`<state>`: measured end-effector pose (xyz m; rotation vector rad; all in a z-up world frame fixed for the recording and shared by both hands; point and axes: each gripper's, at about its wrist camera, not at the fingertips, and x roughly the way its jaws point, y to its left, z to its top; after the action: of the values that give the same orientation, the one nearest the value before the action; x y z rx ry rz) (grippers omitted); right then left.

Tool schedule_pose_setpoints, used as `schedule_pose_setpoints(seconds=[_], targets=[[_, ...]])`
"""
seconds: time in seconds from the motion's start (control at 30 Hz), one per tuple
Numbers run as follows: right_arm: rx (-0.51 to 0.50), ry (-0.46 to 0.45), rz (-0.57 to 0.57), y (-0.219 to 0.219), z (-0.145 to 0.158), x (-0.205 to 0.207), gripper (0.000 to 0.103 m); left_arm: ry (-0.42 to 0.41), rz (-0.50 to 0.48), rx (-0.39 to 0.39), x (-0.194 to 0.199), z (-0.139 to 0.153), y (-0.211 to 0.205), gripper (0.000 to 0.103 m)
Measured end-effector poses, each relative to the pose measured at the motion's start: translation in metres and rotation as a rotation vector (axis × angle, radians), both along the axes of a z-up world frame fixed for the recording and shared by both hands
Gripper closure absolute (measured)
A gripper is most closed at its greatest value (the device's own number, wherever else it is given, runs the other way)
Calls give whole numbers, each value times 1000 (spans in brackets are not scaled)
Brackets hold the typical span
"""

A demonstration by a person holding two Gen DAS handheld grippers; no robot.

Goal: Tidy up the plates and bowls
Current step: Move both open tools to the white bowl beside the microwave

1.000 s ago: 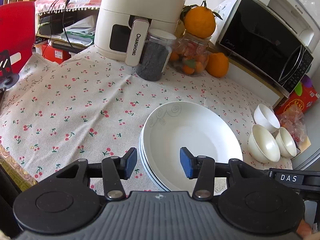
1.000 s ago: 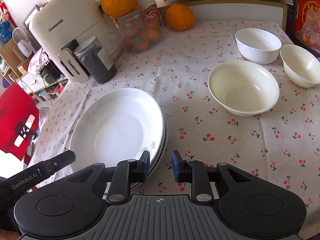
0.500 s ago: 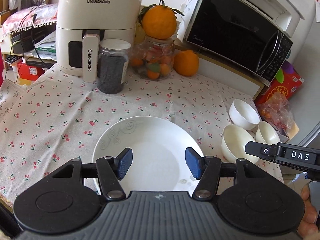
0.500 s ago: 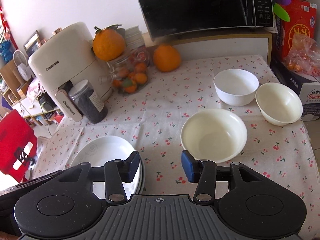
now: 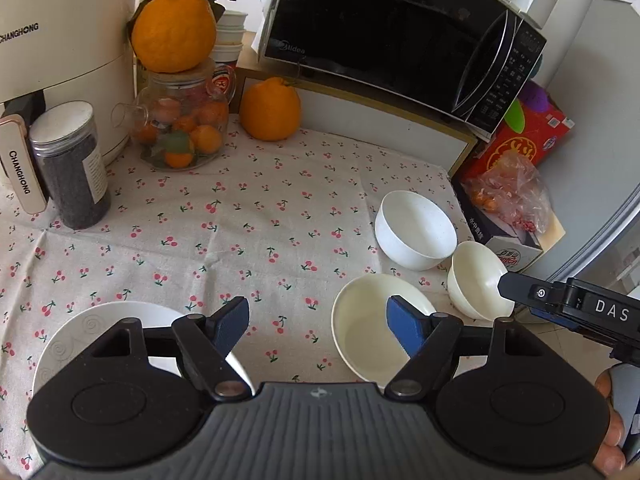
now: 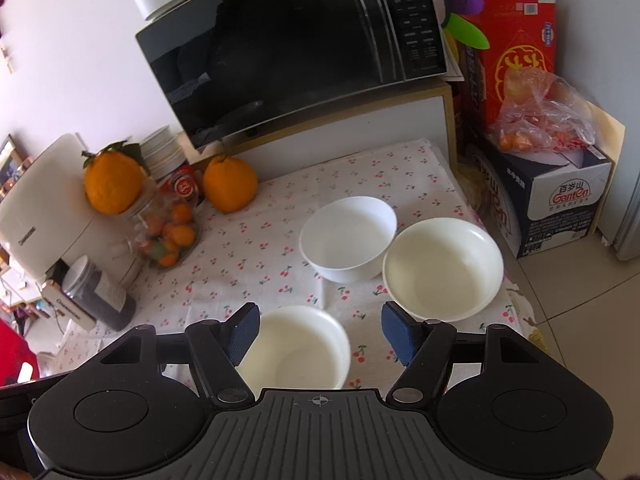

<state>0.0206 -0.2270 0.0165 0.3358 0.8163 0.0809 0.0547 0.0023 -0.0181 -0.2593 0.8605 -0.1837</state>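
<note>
Both hand-held grippers are seen with jaws apart and nothing between them: the left hand-held gripper [image 5: 316, 326] and the right hand-held gripper [image 6: 320, 332] have just been opening their jaws.

In the right wrist view, three bowls stand upright, mouths up, on the cherry-print cloth of the surface [image 6: 280, 224]: a cream shallow bowl [image 6: 296, 350] at lower centre, a white deep ceramic bowl [image 6: 348, 238] at mid-frame, and a wide cream bowl [image 6: 442, 266] to its right, touching or nearly touching it. Being round, no long axis is offered; only the open mouth gives a direction.

The step in hand is judged to be gathering the bowls. A rim should be taken with one pad inside and one outside the wall, and the bowl kept level while nested.

A white round plate with a swirl pattern [image 5: 80, 332] is seen lying flat at the lower left of the left wrist view, well apart from the bowls.
</note>
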Motion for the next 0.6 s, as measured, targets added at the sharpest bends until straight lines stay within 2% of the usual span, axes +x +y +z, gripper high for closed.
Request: schedule_pose_setpoints(seconds=[0.13,0.4,0.6], targets=[[20,35,-43,-21,-7,21,34,15,-7,-25,17,-1,-11,26],[-47,-9,-51,-37,-6,58,34,31,-20,-71,55,-5,-31,22],[-27,33,-105,-54,-23,89,34,49,-13,-96,80,-13,-44,21]])
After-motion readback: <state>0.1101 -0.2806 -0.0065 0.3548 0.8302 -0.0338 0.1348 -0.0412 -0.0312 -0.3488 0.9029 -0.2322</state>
